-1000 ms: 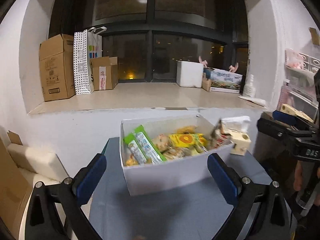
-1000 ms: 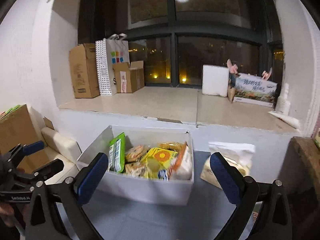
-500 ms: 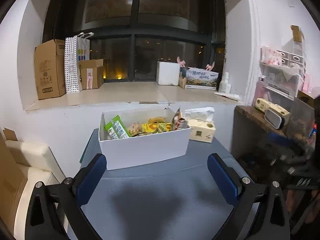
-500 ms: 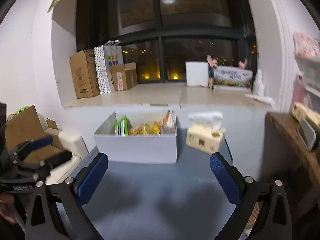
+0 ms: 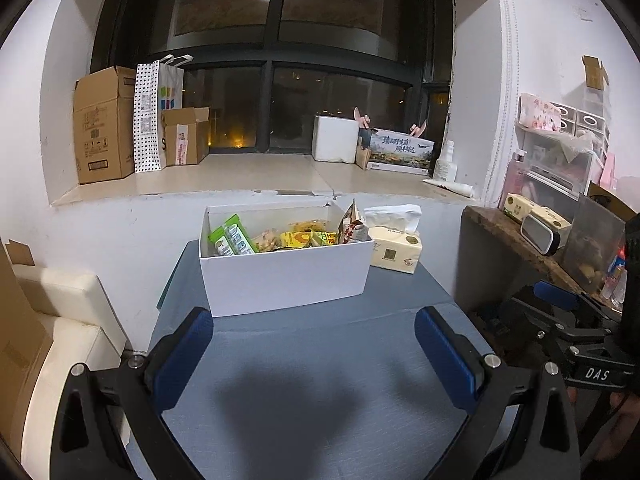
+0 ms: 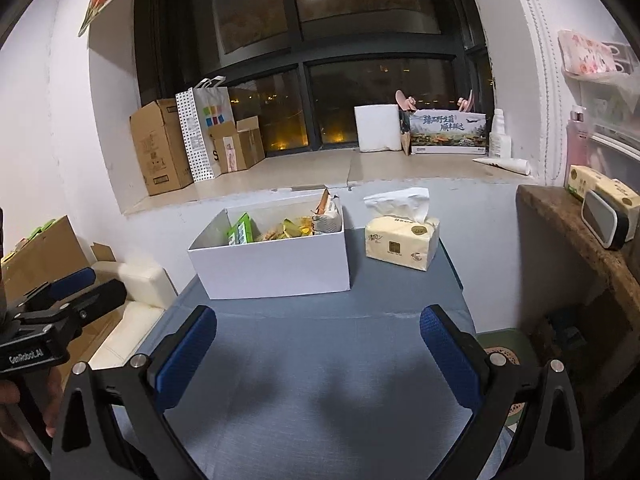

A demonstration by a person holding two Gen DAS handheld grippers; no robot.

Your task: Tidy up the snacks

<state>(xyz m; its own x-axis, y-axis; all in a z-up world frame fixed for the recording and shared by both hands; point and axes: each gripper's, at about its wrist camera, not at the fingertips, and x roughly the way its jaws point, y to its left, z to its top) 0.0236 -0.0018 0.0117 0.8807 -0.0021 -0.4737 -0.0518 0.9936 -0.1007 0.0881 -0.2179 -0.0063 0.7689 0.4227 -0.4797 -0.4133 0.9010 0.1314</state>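
Both tongs have drawn back from the white box (image 5: 285,268) over the last second: a second ago its open top filled the space between the pads of each, whereas it now sits well ahead of the fingertips, with a broad strip of bare grey tabletop (image 5: 320,380) in between. The left gripper (image 5: 316,354) stands with its jaws spread wide and nothing between them; the right gripper (image 6: 318,354) is likewise spread and empty.

The snacks (image 5: 280,236) — a green packet (image 5: 232,238) at the box's left end, yellow wrappers in the middle, a tall pouch (image 5: 352,226) leaning at its right end — all lie inside the box, ahead of both tongs. No loose snack shows on the tabletop near either tool. A tissue pack (image 6: 402,242) stands just beside the box, ahead and to the right of the right gripper.

Interpretation — the retreat with empty jaws, together with a filled box and a clear surface, suggests the sorting is finished or very nearly so; nothing visible remains to be picked up.
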